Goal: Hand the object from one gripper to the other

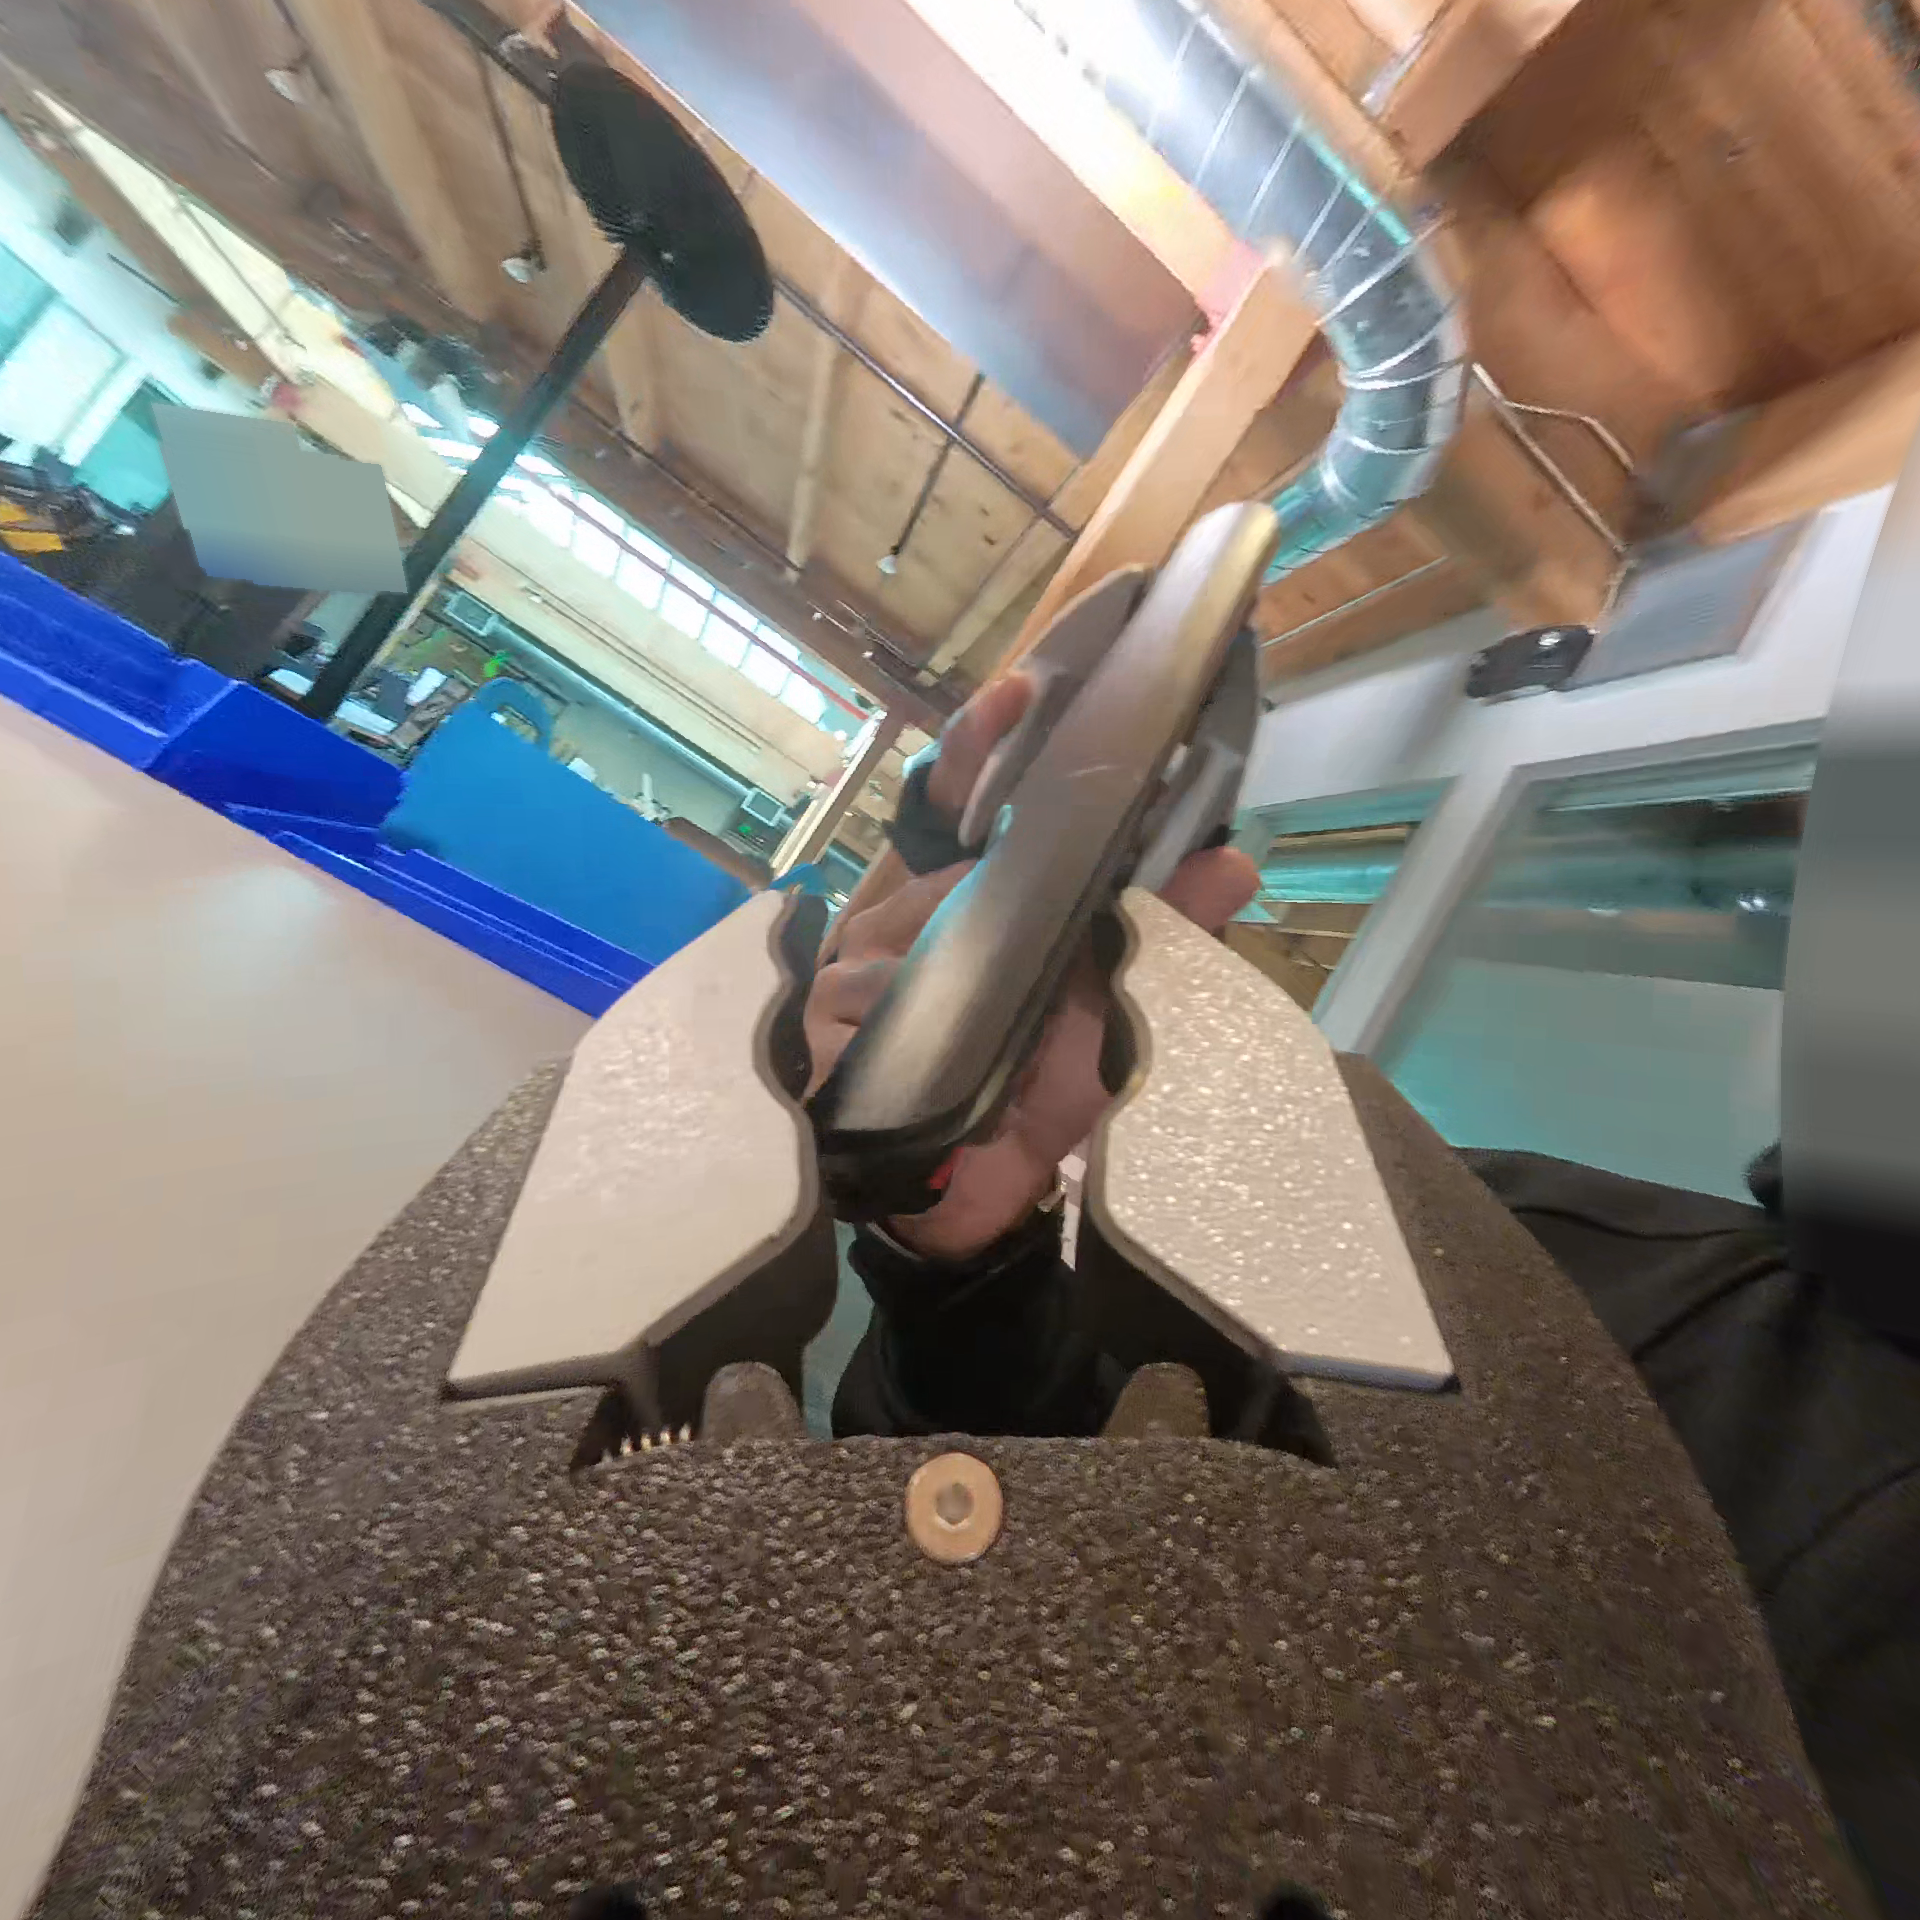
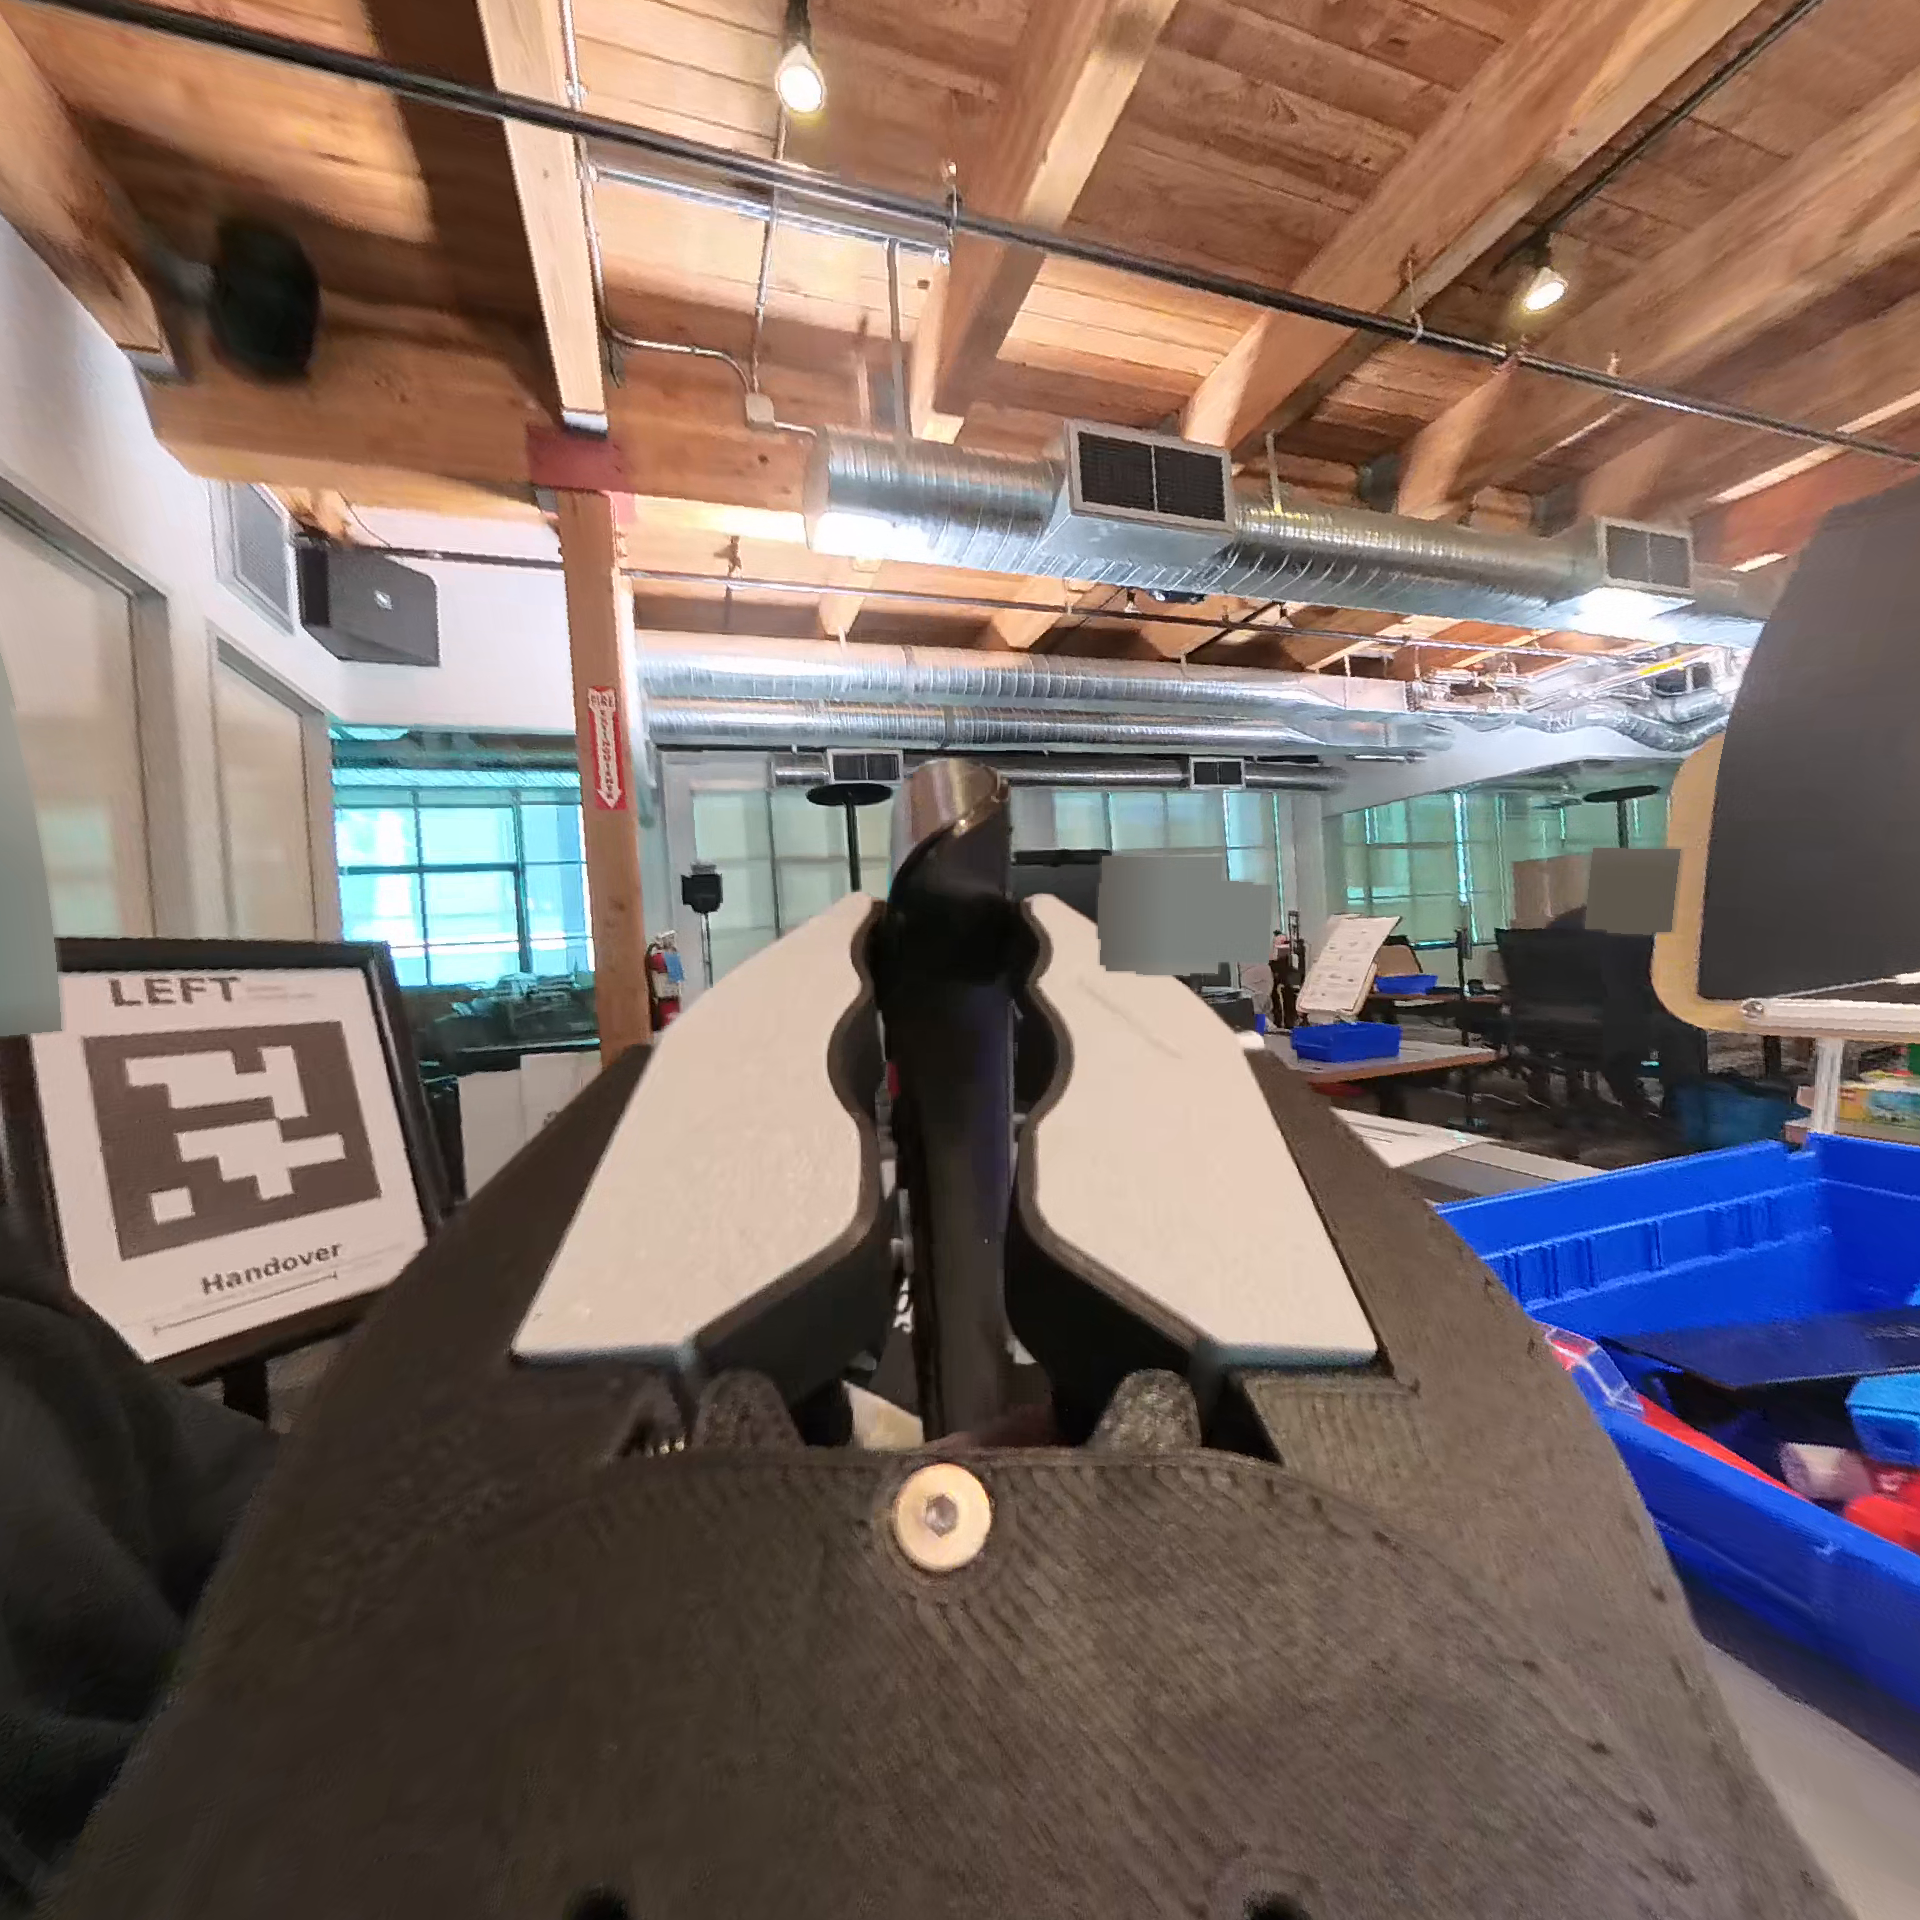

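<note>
Evidently mid-handover, the flat silver-and-black metal tool sits clamped in both the left gripper and right gripper, fingers narrowed on it; release remains.

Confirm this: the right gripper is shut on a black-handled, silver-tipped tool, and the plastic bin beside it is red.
Not quite. The right wrist view shows that the plastic bin is blue, not red. The rest holds: the right gripper is shut on the black-handled, silver-tipped tool.
</note>
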Available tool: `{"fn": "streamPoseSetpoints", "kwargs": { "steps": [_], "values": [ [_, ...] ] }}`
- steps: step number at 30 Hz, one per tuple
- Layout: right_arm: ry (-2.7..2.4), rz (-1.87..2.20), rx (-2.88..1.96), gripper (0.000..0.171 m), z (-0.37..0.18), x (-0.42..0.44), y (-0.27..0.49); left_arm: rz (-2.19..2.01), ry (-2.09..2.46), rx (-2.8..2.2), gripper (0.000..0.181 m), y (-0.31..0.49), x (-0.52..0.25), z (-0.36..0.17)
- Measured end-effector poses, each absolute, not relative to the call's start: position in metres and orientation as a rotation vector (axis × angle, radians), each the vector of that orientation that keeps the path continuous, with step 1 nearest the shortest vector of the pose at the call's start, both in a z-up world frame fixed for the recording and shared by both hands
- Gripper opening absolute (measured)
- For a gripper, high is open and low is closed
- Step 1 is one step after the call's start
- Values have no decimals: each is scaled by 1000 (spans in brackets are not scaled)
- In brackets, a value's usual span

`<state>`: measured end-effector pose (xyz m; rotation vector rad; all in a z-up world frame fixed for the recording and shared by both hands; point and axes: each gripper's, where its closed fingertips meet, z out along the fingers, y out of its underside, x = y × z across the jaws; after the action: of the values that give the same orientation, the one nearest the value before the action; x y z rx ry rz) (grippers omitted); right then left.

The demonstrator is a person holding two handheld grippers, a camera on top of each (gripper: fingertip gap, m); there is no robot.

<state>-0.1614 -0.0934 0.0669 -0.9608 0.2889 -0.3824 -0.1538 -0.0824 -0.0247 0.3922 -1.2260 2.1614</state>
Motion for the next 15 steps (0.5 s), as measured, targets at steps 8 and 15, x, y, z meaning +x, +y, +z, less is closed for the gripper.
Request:
{"fn": "streamPoseSetpoints", "kwargs": {
  "steps": [8, 15],
  "values": [
    [383, -223, -897, 22, 62, -141, -111, 2177, -1458, 255, 32, -80, -166, -27],
    [430, -110, -952, 21, 48, -131, -100, 2062, -1671, 240, 29, -91, -171, -49]
  ]
}}
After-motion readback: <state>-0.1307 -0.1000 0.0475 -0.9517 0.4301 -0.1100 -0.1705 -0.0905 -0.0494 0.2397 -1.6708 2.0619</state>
